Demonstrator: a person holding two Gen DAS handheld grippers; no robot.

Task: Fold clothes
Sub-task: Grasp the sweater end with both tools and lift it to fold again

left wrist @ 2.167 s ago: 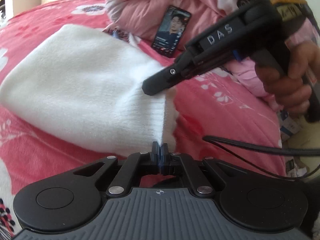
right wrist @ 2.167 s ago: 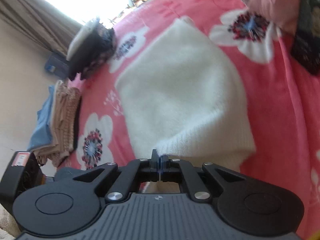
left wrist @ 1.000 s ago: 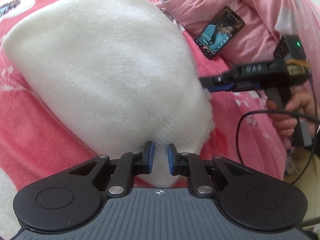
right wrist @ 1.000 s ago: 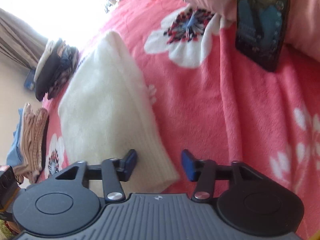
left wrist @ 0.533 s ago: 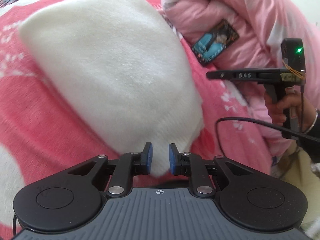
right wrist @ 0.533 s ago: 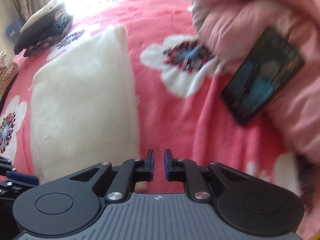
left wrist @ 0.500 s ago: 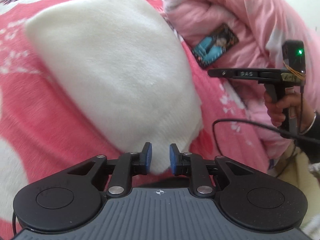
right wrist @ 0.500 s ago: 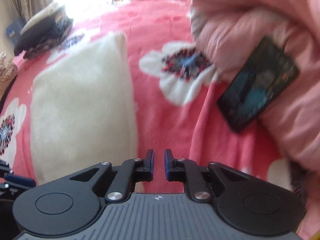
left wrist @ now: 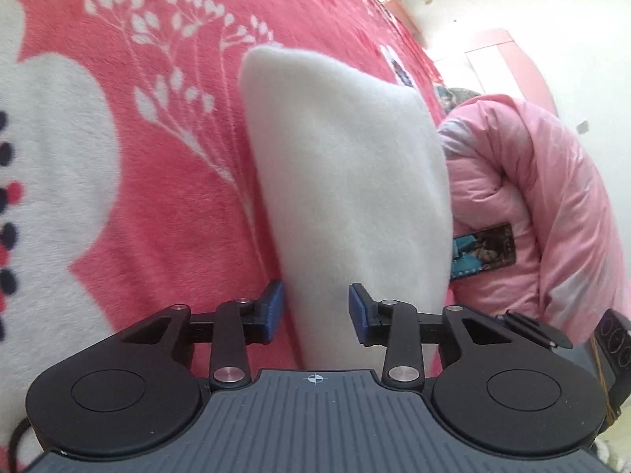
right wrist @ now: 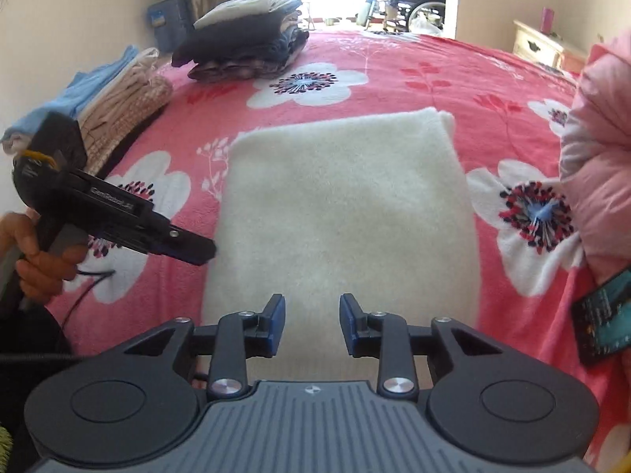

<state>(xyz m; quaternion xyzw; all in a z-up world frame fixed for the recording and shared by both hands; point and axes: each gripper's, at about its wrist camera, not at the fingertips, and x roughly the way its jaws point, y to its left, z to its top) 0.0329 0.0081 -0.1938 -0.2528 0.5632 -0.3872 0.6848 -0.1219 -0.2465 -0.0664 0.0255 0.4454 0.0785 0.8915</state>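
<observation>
Red fleece with white flowers covers the bed (right wrist: 414,75), and the folded white garment (right wrist: 343,213) lies flat on it. Nearest, the right gripper (right wrist: 312,323) hovers at the garment's near edge, jaws opening, nothing pinched. The left gripper (right wrist: 193,250) sits beside the garment's left edge, jaws likewise opening and empty. A phone (right wrist: 603,317) rests against the pink quilt (right wrist: 599,181). Farther off stand clothes stacks (right wrist: 244,45). Two seconds ago both grippers were clamped on the hem.
</observation>
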